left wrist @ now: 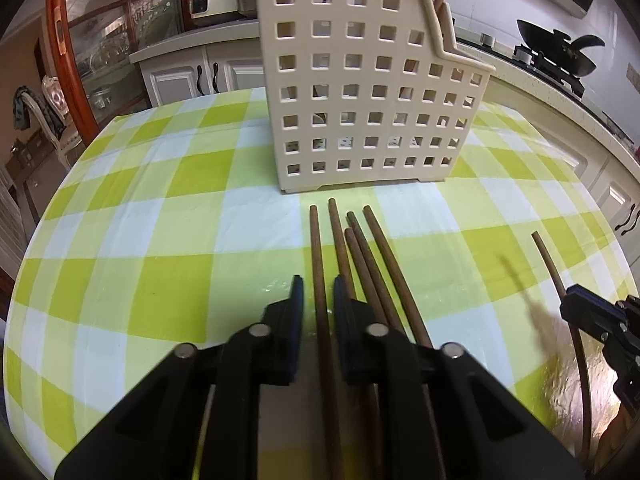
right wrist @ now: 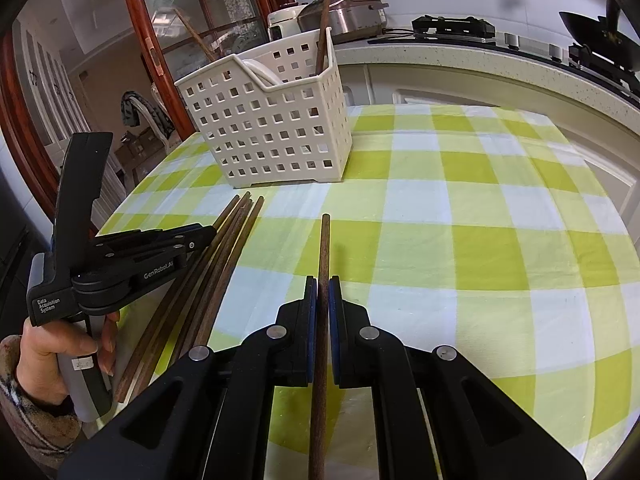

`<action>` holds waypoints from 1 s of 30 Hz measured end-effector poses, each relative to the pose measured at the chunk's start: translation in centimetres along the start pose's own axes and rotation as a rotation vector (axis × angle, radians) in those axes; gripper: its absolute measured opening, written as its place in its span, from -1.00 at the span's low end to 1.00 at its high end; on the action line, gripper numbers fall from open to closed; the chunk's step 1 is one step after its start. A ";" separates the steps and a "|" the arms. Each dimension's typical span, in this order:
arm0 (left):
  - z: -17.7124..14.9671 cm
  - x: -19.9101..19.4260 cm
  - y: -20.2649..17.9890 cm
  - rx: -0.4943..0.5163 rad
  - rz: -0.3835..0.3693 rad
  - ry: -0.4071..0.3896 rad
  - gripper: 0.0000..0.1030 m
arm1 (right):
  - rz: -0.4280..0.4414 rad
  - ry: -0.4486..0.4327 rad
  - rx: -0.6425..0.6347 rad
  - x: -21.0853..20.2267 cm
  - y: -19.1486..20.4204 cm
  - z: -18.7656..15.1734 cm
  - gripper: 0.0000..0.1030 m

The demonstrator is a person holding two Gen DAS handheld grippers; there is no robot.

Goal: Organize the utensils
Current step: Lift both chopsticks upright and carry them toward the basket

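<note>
A cream perforated utensil basket (left wrist: 360, 92) stands on the checked tablecloth; it also shows in the right wrist view (right wrist: 276, 136), with one brown chopstick (right wrist: 322, 28) standing in it. Several brown chopsticks (left wrist: 360, 256) lie in front of it, also in the right wrist view (right wrist: 224, 236). My left gripper (left wrist: 319, 292) is open, its fingers either side of one lying chopstick (left wrist: 318, 264). My right gripper (right wrist: 323, 288) is shut on a single chopstick (right wrist: 324, 248), which also shows at the right of the left wrist view (left wrist: 552, 268).
The green and white checked table (right wrist: 480, 216) stretches right of the basket. A kitchen counter (right wrist: 460, 52) with rice cookers (right wrist: 344, 12) and a wok on a stove (left wrist: 560, 52) runs behind. A wood-framed glass door (left wrist: 100, 40) is at the left.
</note>
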State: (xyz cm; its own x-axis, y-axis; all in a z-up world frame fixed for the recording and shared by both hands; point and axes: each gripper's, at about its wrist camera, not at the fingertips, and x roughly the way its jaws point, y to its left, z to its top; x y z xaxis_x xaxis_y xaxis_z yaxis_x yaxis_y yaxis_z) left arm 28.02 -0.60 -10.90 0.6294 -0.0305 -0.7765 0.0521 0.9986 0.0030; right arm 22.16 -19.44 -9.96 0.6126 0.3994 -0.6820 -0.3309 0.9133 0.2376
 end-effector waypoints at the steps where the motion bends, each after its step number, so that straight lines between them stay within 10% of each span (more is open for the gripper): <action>1: 0.0 0.0 -0.1 0.008 0.001 0.000 -0.88 | -0.001 0.001 0.001 0.0 0.0 0.0 -0.88; 11: -0.2 -1.6 0.4 -0.004 -0.043 -0.033 -0.89 | -0.010 0.001 -0.013 -0.1 0.6 0.2 -0.88; 30: -2.7 -15.8 2.0 -0.005 -0.074 -0.334 -0.89 | -0.029 -0.172 -0.062 -5.7 5.0 2.6 -0.88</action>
State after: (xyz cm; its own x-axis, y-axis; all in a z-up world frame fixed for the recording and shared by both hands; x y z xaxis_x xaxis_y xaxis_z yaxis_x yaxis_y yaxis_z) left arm 16.03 2.00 -0.33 0.8435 -0.1146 -0.5248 0.1043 0.9933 -0.0494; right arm 18.88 -16.98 -3.11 0.7344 0.3860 -0.5583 -0.3518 0.9199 0.1733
